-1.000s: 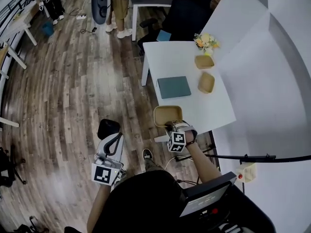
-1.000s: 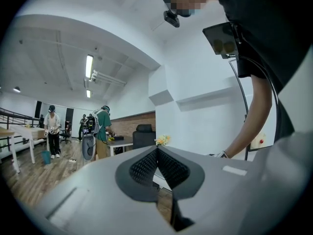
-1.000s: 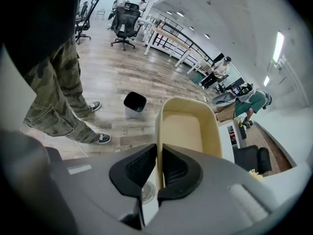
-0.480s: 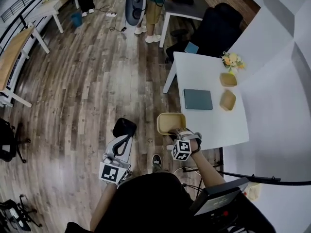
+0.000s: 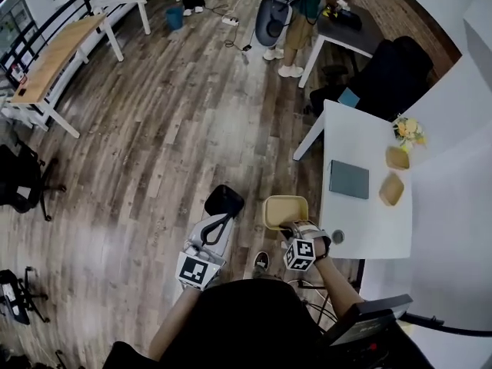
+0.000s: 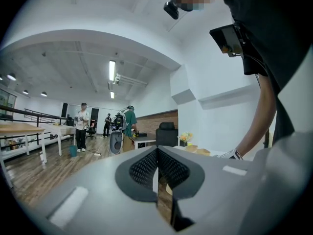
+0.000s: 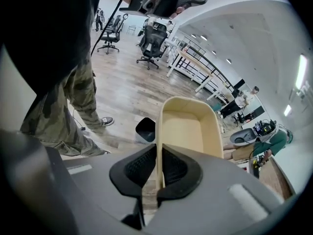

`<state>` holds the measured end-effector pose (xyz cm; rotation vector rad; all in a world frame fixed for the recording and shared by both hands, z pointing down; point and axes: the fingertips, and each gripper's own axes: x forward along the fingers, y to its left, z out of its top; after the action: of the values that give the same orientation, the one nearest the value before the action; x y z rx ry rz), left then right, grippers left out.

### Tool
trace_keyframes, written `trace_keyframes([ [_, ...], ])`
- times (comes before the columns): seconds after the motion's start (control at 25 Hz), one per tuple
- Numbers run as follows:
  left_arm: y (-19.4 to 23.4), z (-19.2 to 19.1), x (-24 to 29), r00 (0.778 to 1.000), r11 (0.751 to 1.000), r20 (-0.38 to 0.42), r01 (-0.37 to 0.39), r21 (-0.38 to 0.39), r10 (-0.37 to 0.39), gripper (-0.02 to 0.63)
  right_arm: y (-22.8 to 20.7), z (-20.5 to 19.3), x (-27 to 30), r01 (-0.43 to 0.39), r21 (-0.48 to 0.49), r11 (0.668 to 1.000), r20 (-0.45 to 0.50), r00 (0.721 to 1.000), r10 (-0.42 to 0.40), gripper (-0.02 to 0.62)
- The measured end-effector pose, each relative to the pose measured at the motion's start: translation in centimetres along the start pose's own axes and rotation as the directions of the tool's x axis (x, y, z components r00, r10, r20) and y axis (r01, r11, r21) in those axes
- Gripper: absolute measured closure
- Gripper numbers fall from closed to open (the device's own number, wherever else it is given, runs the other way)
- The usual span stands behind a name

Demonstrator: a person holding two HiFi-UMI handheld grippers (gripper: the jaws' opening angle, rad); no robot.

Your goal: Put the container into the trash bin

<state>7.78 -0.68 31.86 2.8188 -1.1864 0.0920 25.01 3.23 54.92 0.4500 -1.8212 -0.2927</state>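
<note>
One thin wall of the beige, round-cornered rectangular container (image 7: 188,126) is pinched between the ribbed black pads of the right gripper (image 7: 158,168), which holds it in the air just right of the small black trash bin (image 5: 224,202). Near the bin, the left gripper (image 6: 157,169) is clenched on nothing.

The trash bin (image 5: 224,201) stands on the wooden floor (image 5: 154,152) with its mouth open to above. To its left and beyond it I see wide free floor for a gripper to pass. On the near side my left gripper (image 5: 221,221) is just beside the rim. On the right, the container (image 5: 285,211) hangs between the bin and the white table (image 5: 361,229), whose edge is near. My shoe (image 5: 261,261) stands close behind.
</note>
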Motion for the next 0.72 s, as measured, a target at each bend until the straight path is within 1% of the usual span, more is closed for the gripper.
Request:
trace_keyframes([
  [0.16, 1.3, -0.1, -1.2, 0.999, 0.999, 0.013, -0.038, -0.027, 0.038, 0.607, 0.4, 1.5, 0.5, -0.029, -0.040, 0.999, 0.008, 1.000, 0.029, 0.563],
  [0.36, 3.6, -0.5, -3.4, 0.995, 0.995, 0.034, -0.088, -0.054, 0.090, 0.607, 0.3, 3.9, 1.4, -0.040, -0.089, 0.995, 0.007, 0.999, 0.041, 0.563],
  [0.56, 6.0, -0.7, -6.0, 0.992, 0.992, 0.041, -0.120, -0.041, 0.122, 0.607, 0.4, 7.2, 2.3, -0.045, -0.118, 0.992, 0.007, 0.999, 0.046, 0.563],
  [0.72, 7.6, -0.2, -7.9, 0.992, 0.993, 0.052, -0.113, -0.030, 0.114, 0.607, 0.9, 10.4, 3.3, -0.060, -0.126, 0.990, 0.004, 0.998, 0.061, 0.563],
])
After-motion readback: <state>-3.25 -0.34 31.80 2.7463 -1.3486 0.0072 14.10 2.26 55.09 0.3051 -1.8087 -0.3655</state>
